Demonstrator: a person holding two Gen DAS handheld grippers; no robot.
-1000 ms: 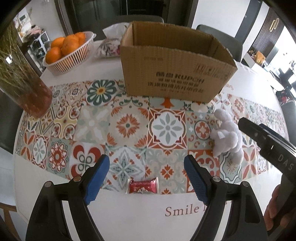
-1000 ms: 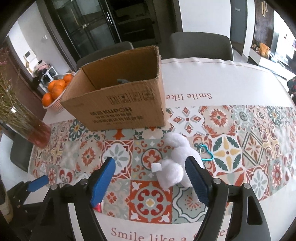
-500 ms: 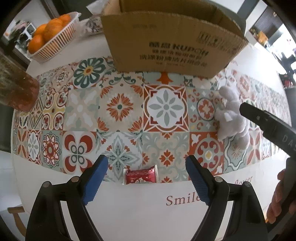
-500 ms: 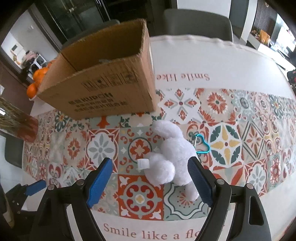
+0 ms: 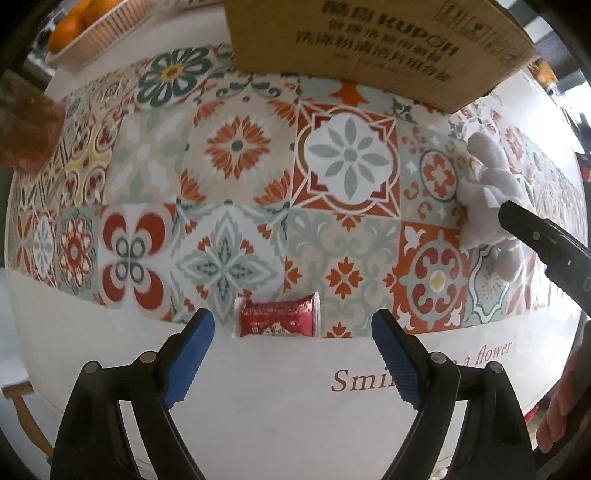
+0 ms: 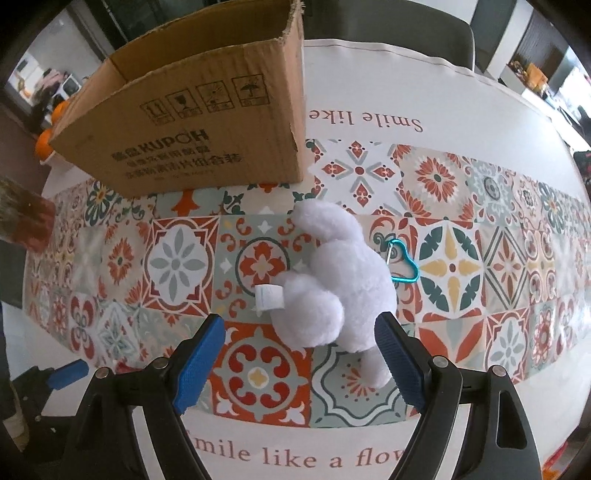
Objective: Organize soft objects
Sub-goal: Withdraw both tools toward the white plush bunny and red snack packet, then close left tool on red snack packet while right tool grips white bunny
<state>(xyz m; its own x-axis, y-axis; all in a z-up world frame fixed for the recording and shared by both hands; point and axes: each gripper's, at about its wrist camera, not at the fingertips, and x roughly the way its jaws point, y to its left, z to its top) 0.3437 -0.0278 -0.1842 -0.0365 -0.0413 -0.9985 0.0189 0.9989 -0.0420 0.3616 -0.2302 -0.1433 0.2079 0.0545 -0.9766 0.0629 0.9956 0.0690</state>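
Right wrist view: the white plush toy lies on the patterned tabletop, at about 12 o'clock from the right gripper. The fingers stand wide apart and grip nothing; the toy's lower end reaches between the tips, and the right-hand tip sits just beside its leg, contact unclear. A white tag sticks out at the toy's 9 o'clock, and a teal heart-shaped clip lies at its 3 o'clock. The cardboard box stands at 11 o'clock from the toy, open at the top; its inside cannot be seen from here. Oranges show at the box's 9 o'clock.

In the left wrist view a red snack packet lies flat at the cloth's pattern edge, at 12 o'clock from the left gripper, whose fingers also stand wide and empty. A basket at 11 o'clock holds the oranges.
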